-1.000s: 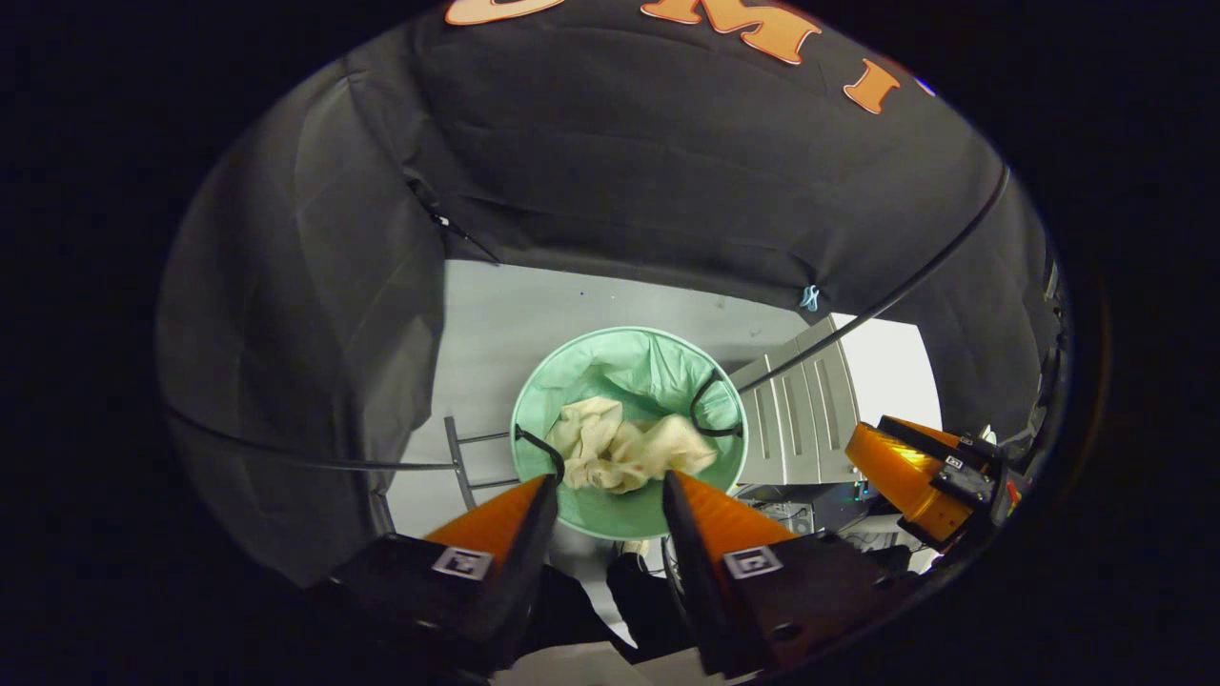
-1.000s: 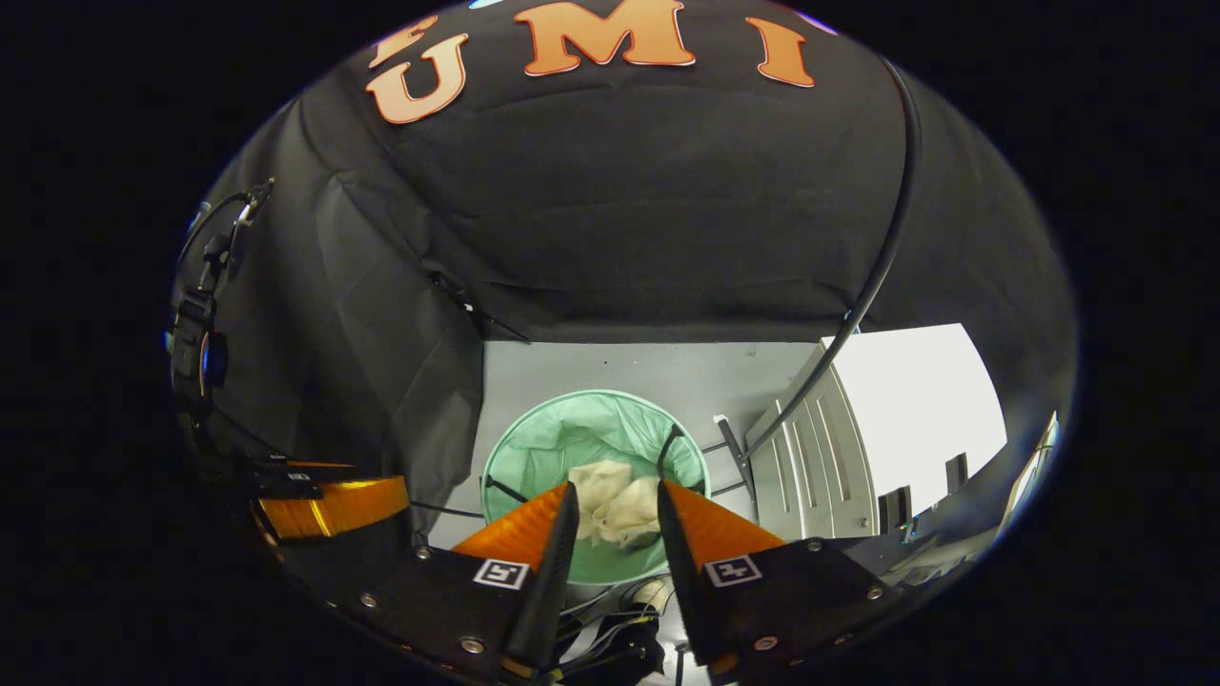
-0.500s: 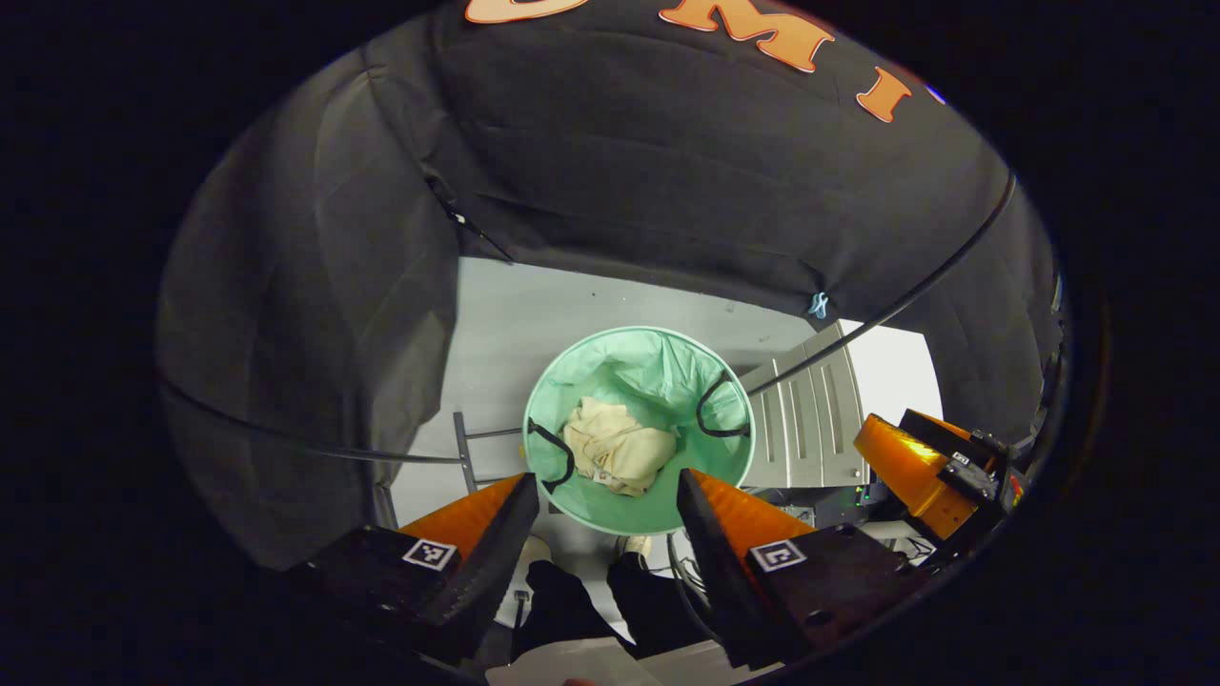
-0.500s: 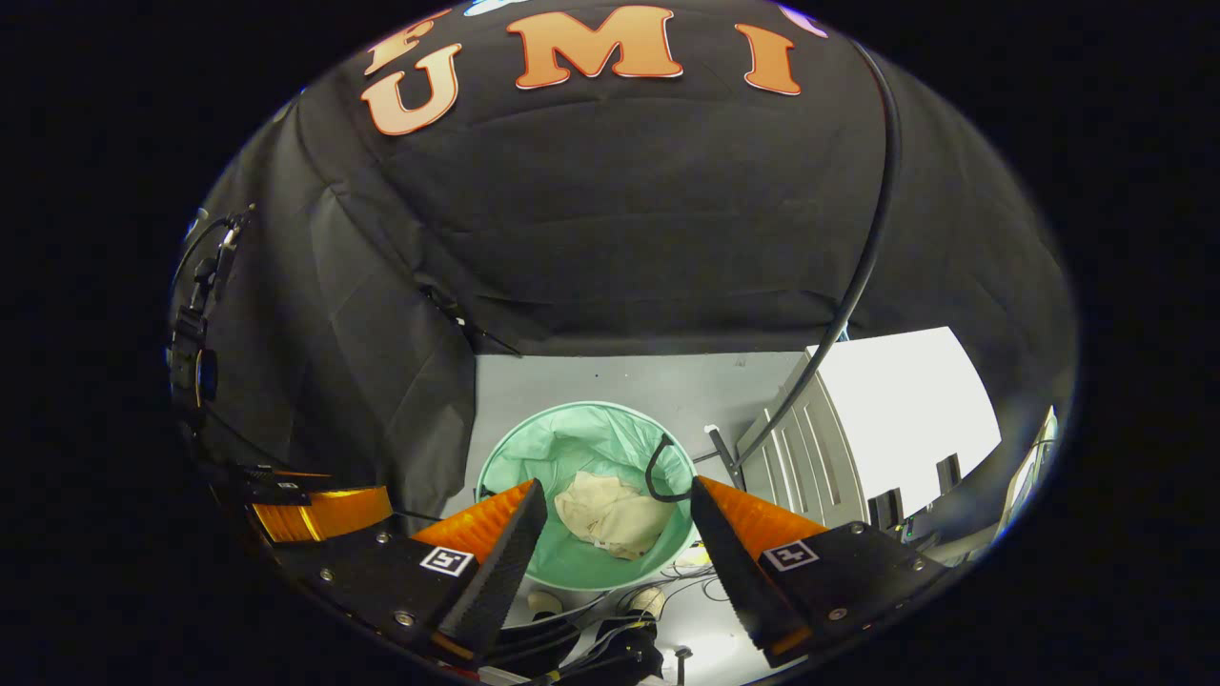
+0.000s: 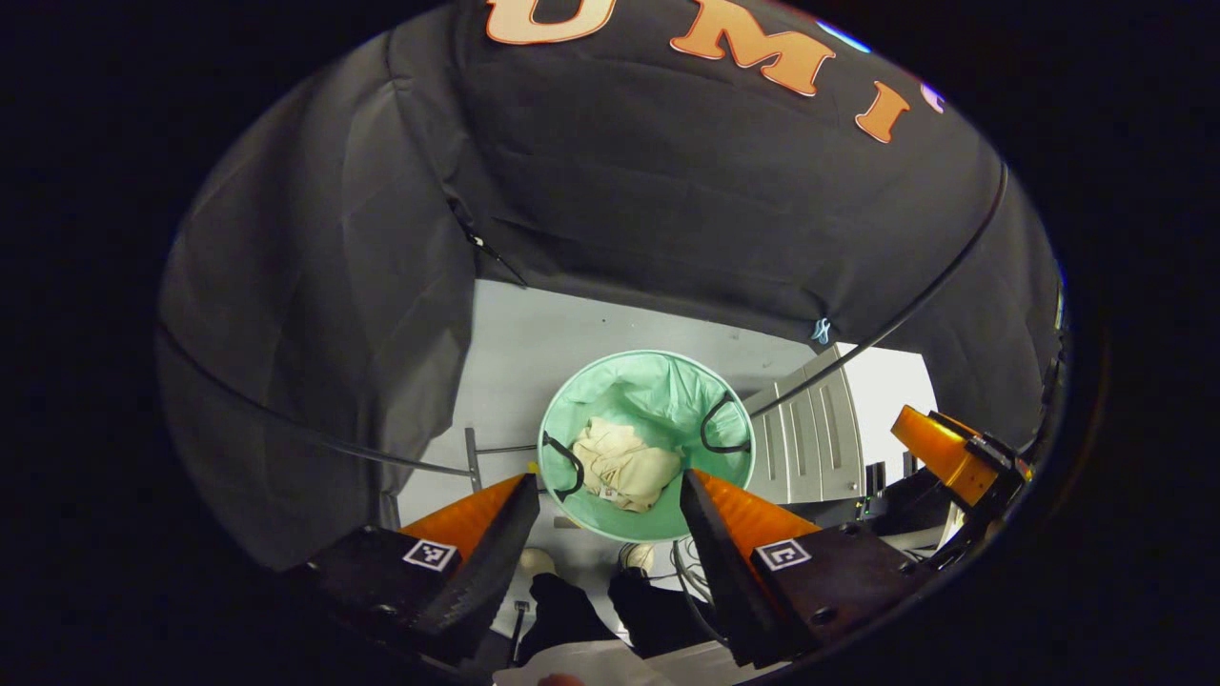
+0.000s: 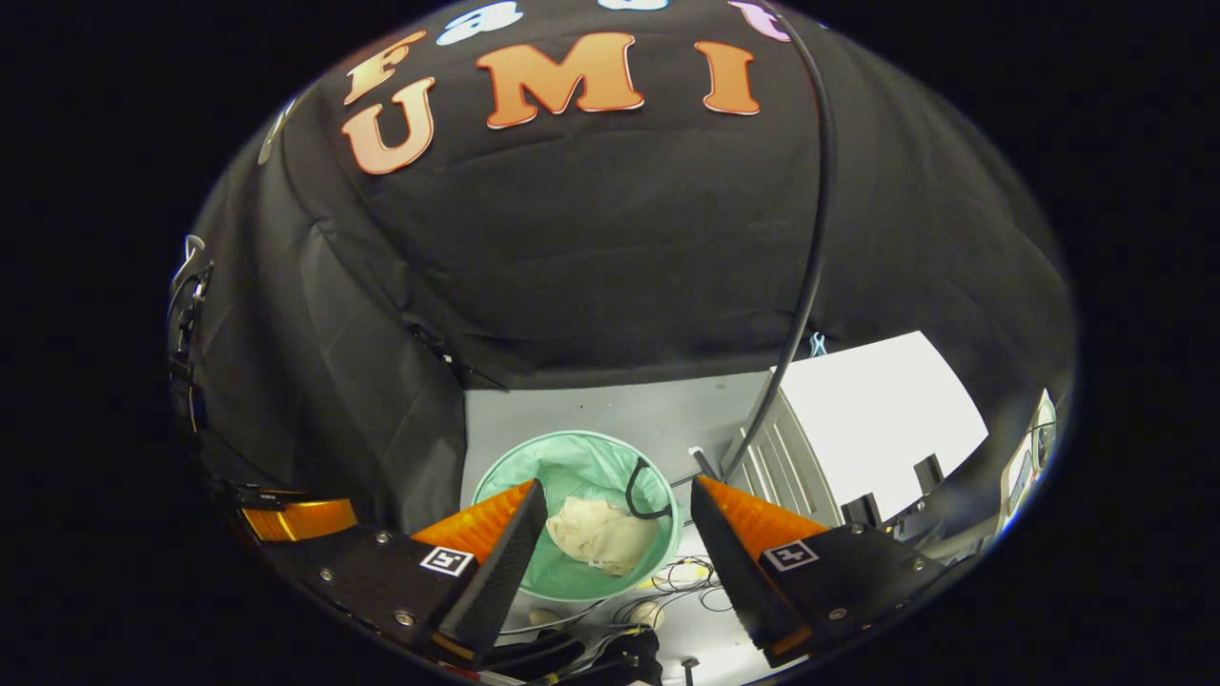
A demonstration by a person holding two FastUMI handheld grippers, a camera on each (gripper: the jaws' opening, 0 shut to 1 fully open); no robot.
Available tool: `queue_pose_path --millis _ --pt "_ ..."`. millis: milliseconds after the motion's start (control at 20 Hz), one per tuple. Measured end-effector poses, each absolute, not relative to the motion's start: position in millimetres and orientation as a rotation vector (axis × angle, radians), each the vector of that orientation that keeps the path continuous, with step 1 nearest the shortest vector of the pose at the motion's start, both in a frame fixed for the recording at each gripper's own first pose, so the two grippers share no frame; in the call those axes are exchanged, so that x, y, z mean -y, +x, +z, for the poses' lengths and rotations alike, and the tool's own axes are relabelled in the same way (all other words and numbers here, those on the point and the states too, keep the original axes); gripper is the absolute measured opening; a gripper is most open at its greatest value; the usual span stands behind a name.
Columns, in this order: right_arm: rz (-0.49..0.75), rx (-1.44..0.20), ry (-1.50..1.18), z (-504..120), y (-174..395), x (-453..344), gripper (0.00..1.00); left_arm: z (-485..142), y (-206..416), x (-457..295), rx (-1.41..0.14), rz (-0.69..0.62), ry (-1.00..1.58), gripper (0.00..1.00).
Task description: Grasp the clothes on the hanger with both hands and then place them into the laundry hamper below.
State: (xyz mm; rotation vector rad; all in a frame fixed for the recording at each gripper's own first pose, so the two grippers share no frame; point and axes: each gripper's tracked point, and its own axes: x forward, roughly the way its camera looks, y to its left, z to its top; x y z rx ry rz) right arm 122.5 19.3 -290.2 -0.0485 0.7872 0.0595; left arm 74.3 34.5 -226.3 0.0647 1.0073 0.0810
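- Both grippers are rising and pulling away from the laundry hamper [image 5: 646,446], which is sitting smaller and lower in each view than it did a second ago, while the clothes [image 5: 627,467], then tumbling between the fingers, are now lying settled inside it.
- The left gripper [image 5: 606,495] is hanging above the hamper with its jaws released and spread wide, gripping nothing; the right gripper [image 6: 618,500] is doing the same (the hamper is showing through the gap between its 2 fingers).
- Judging from this, the drop is looking finished, and the hands are probably just clearing away.
- The clothes are resting as a crumpled, cream-coloured bundle, soft and folded on itself, near the middle of the hamper's bottom.
- The hamper is looking round, thin-walled and pale green, with creased fabric sides and 2 dark loop handles [image 5: 721,427] on its rim.
- It is standing on a smooth grey floor [image 5: 534,333], beside a white ribbed cabinet [image 5: 810,448].
- A thin black cable [image 6: 810,238] is curving down across the dark wall.
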Motion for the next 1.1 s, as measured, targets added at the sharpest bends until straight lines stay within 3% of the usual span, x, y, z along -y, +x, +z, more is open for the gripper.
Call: queue_pose_path --millis 450,500,700,1100 --pt "-0.015 -0.631 -0.068 -192.5 129.8 49.6 0.95 -154.1 67.6 -65.2 -0.876 0.146 0.065 1.00" --pt "-0.023 -0.604 -0.073 -178.1 131.9 55.6 0.95 -142.9 71.6 -66.3 -0.843 0.149 0.058 0.95" --pt "-0.023 -0.511 -0.077 -129.3 142.1 68.7 0.94 -84.9 90.4 -82.5 -0.642 0.183 0.081 1.00" --pt "-0.010 -0.315 -0.104 -24.6 143.8 73.6 0.94 38.1 97.1 -85.8 -0.327 0.198 0.138 1.00"
